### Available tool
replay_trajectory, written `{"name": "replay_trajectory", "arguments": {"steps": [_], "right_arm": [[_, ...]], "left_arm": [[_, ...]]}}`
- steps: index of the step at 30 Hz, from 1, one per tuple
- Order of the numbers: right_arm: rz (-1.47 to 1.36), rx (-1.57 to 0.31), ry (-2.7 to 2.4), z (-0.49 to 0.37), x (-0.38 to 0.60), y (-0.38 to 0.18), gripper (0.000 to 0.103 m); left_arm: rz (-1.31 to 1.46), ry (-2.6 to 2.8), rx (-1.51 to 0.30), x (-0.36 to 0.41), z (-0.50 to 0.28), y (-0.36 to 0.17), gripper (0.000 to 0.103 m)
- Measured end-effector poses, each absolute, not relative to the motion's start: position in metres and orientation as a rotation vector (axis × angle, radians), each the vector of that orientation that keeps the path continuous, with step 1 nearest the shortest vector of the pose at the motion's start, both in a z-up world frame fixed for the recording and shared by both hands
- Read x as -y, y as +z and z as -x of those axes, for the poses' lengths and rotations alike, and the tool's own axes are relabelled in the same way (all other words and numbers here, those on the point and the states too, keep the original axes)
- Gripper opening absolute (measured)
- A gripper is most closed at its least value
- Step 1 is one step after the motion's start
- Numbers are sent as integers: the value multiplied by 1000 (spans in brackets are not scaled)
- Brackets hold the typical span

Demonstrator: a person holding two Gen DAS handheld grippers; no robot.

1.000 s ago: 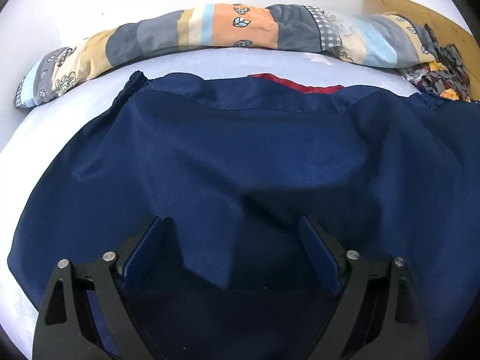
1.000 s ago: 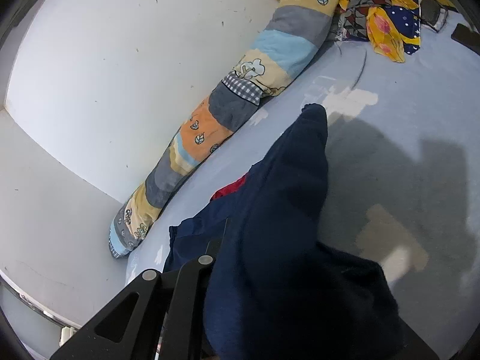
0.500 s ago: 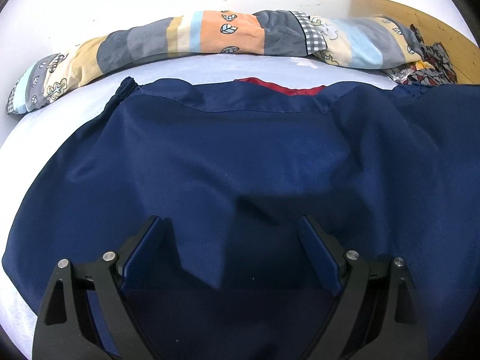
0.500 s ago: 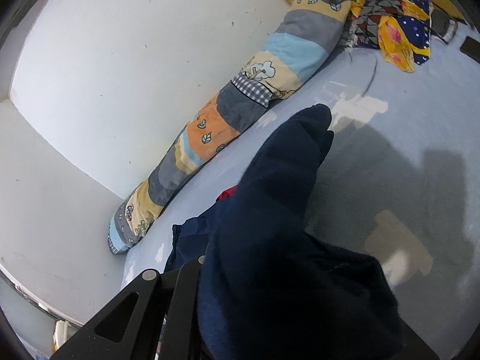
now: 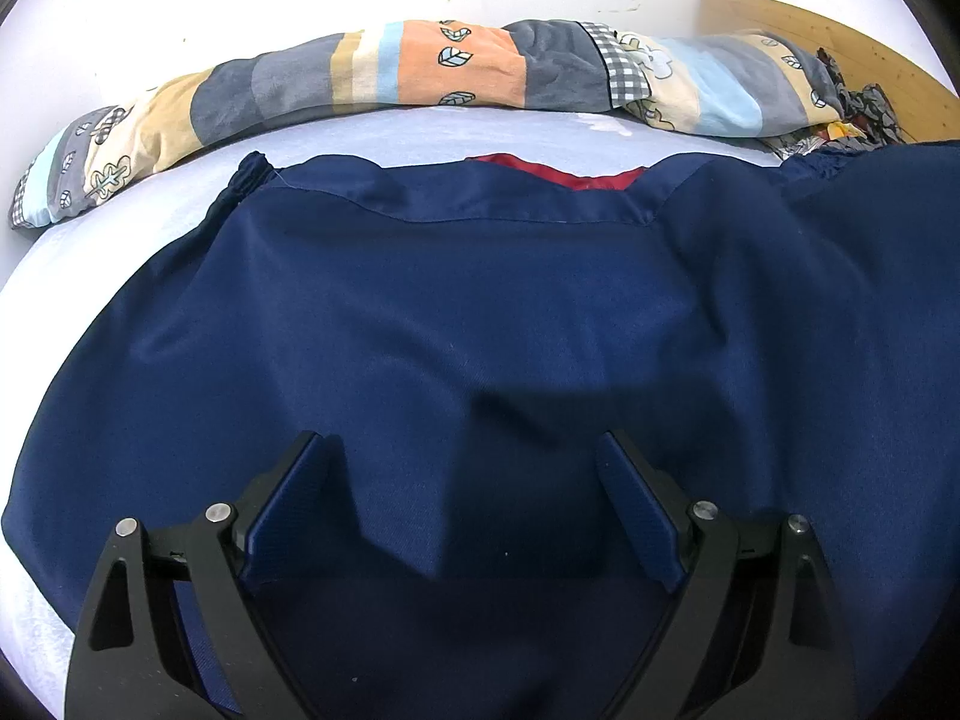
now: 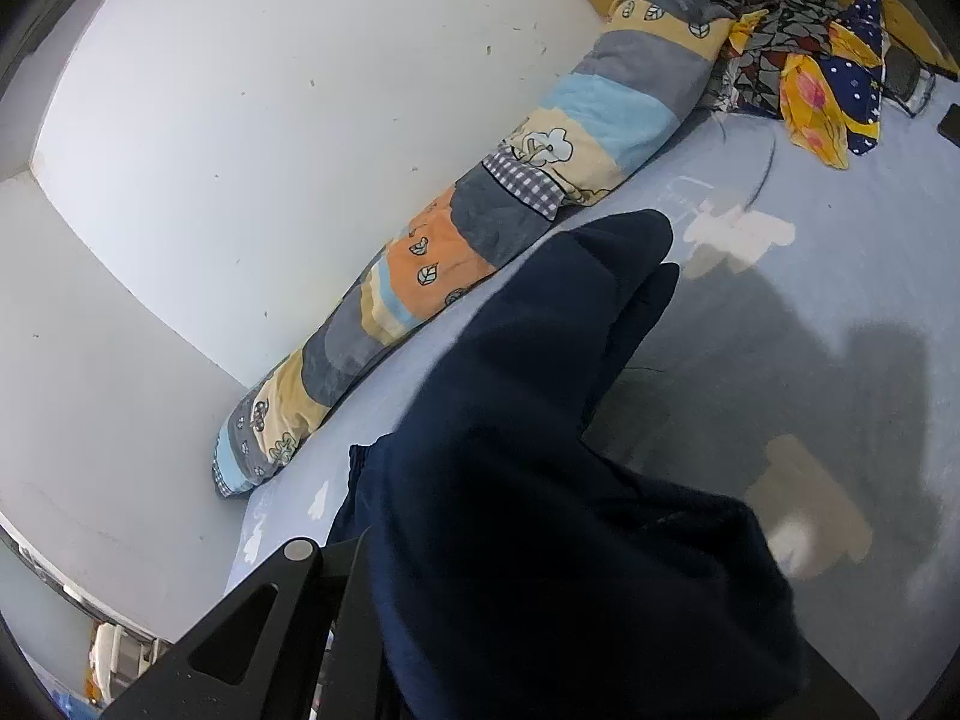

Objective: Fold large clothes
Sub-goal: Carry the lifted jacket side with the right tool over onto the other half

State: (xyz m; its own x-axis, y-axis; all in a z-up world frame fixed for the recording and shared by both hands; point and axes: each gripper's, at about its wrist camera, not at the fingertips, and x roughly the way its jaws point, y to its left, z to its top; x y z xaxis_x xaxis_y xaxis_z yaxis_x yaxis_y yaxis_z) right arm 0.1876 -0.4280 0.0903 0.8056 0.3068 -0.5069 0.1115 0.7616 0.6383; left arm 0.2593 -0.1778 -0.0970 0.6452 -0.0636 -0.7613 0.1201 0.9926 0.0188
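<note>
Navy jacket (image 5: 480, 312) lies spread on the pale blue bed sheet (image 5: 420, 132), its back panel facing up, filling most of the left wrist view. We note a strip of red lining (image 5: 558, 171) showing at the collar on its far edge, and a gathered cuff (image 5: 249, 171) at the far left corner.

Left gripper (image 5: 465, 504): we see it low over the near part of the jacket, pointing toward the far wall, level, its two blue-padded fingers (image 5: 288, 516) spread wide with cloth lying flat between them. Nothing is pinched. Whether the pads touch the fabric we cannot tell.

Right gripper (image 6: 360, 618): we see it tilted upward and raised above the bed, with a thick fold of the navy jacket (image 6: 540, 480) draped over it and rising to a rounded end toward the far side. Only one black finger frame (image 6: 252, 630) shows, at the near left; the tips are buried in cloth, so we cannot tell how the jaws stand.

Count, both views: one jacket; two grippers; one long patchwork bolster (image 5: 420, 72) running along the white wall (image 6: 240, 120) at the far edge of the bed; one heap of patterned clothes (image 6: 810, 60) at the far right, against one wooden headboard (image 5: 840, 42). One dark flat object (image 6: 951, 123) sits at the right edge, too cropped to identify.
</note>
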Motion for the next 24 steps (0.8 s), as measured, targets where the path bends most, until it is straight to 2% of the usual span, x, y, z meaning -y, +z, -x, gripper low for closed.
{"name": "replay_trajectory", "arguments": {"steps": [13,24], "right_arm": [[-652,-610,130,-190,410,101,14],[-491,-603,121,-198,359,113,15]], "left_arm": [[-45,-104,-866,154,-257,-77,91],[80,84,-755,36,-255,-18,91]]}}
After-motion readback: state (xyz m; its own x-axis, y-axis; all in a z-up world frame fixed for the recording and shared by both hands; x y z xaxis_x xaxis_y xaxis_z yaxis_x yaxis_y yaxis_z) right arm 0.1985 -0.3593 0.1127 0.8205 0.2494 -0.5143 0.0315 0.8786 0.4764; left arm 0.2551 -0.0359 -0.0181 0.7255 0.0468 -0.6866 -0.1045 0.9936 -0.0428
